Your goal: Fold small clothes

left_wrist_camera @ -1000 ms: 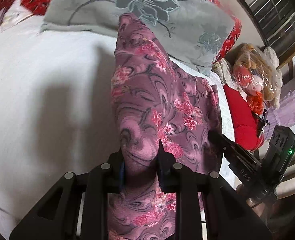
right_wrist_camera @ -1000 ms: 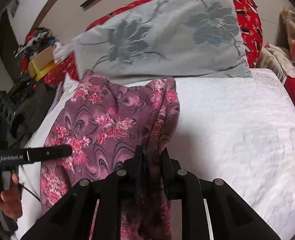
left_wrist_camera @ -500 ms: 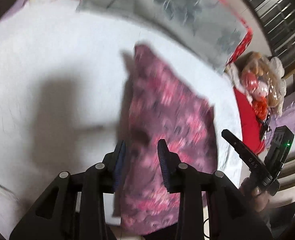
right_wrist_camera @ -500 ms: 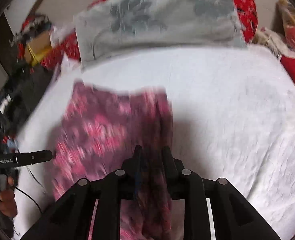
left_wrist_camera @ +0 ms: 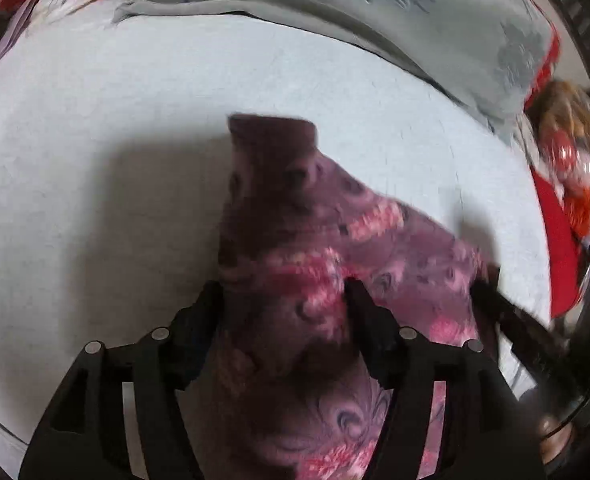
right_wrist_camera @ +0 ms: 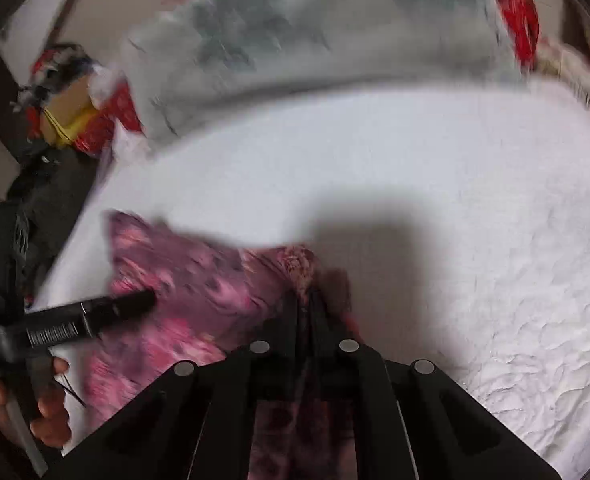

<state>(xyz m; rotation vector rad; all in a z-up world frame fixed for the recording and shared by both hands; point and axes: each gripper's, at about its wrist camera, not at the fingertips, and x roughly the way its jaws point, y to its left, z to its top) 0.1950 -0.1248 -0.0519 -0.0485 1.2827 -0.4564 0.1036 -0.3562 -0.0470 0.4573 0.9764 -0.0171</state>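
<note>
A purple garment with pink flowers (left_wrist_camera: pixel 295 248) lies bunched on the white bedspread (left_wrist_camera: pixel 95 160). My left gripper (left_wrist_camera: pixel 283 300) hovers just over it, its jaws wide and still opening. A fold of the cloth sits between the fingers, and the pads do not squeeze it. My right gripper (right_wrist_camera: pixel 307 304) is shut on the garment's (right_wrist_camera: pixel 199 280) right edge, low over the bed. In the right wrist view, the left gripper's finger (right_wrist_camera: pixel 95 312) reaches over the cloth from the left, held by a hand (right_wrist_camera: pixel 43 404). The right gripper's finger (left_wrist_camera: pixel 511 312) shows blurred at the right of the left wrist view.
A grey flowered pillow (left_wrist_camera: pixel 375 20) leans on a red patterned cushion (right_wrist_camera: pixel 511 4) at the bed's far side. Plush toys in plastic (left_wrist_camera: pixel 567 152) and a red cushion (left_wrist_camera: pixel 555 240) sit off the right edge. A cardboard box with clutter (right_wrist_camera: pixel 67 108) stands beyond the left edge.
Both grippers have sunk toward the bed, and the garment that hung from them now rests on the sheet. The left jaws have spread apart and let the cloth go. The right stays pinched.
</note>
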